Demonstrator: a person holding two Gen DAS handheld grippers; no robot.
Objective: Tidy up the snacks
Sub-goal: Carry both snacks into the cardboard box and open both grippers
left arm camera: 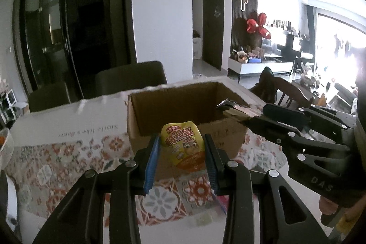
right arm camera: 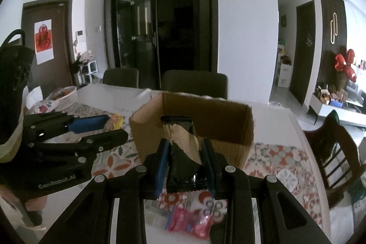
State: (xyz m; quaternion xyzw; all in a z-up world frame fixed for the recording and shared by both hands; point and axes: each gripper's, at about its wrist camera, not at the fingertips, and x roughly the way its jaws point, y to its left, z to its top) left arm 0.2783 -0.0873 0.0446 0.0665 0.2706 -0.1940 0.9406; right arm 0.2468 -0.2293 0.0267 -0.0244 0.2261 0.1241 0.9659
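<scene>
The left gripper (left arm camera: pixel 181 148) is clenched on a yellow snack pouch (left arm camera: pixel 183 144) (cartoon face and red lettering on its front), its blue pads pressing both sides, just before the near wall of the open cardboard box (left arm camera: pixel 141 111). The right gripper (right arm camera: pixel 185 159) is clamped on a black snack packet (right arm camera: pixel 183 148) with a tan torn-looking band, held upright over the box's near edge. The box sits on a floral tablecloth (left arm camera: pixel 68 159); a pink packet (right arm camera: pixel 189 221) lies below.

Dark glass doors (right arm camera: pixel 157 22), white pillar (left arm camera: pixel 161 4), bright window (left arm camera: pixel 338 42).
</scene>
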